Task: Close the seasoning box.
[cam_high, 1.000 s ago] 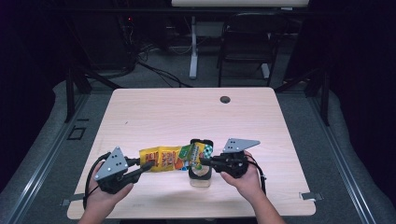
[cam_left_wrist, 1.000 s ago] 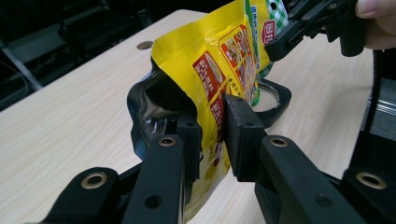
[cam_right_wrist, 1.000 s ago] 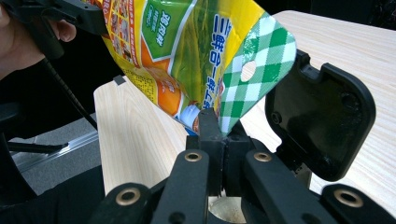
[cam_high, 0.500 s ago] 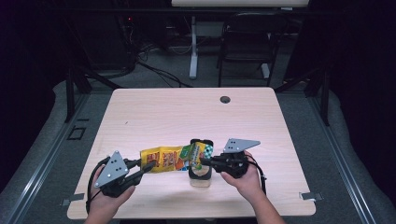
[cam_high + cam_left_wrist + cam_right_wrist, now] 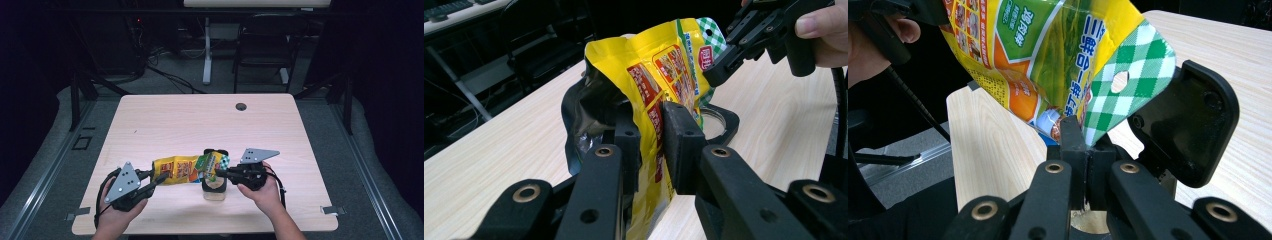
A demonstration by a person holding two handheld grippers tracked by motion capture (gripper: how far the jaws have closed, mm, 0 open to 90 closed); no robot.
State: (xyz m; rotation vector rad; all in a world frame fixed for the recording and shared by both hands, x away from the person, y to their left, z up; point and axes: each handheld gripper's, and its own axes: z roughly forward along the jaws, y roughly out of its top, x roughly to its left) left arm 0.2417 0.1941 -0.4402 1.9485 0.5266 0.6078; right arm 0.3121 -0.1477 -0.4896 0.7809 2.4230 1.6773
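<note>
I hold the yellow pouch (image 5: 182, 169) at both ends above the table (image 5: 190, 125): my left gripper (image 5: 651, 145) clamps its lower end, my right gripper (image 5: 1079, 135) pinches the green-checked top edge. The pouch's long axis runs level from left gripper to right gripper. Its checked end sits directly over the open jar (image 5: 214, 186), nearest my right hand (image 5: 262, 187), so tilting starts there

My table (image 5: 165, 120) is light wood with a small dark round hole (image 5: 241, 106) at its far side, and a jar (image 5: 214, 186) stands on it near me.
</note>
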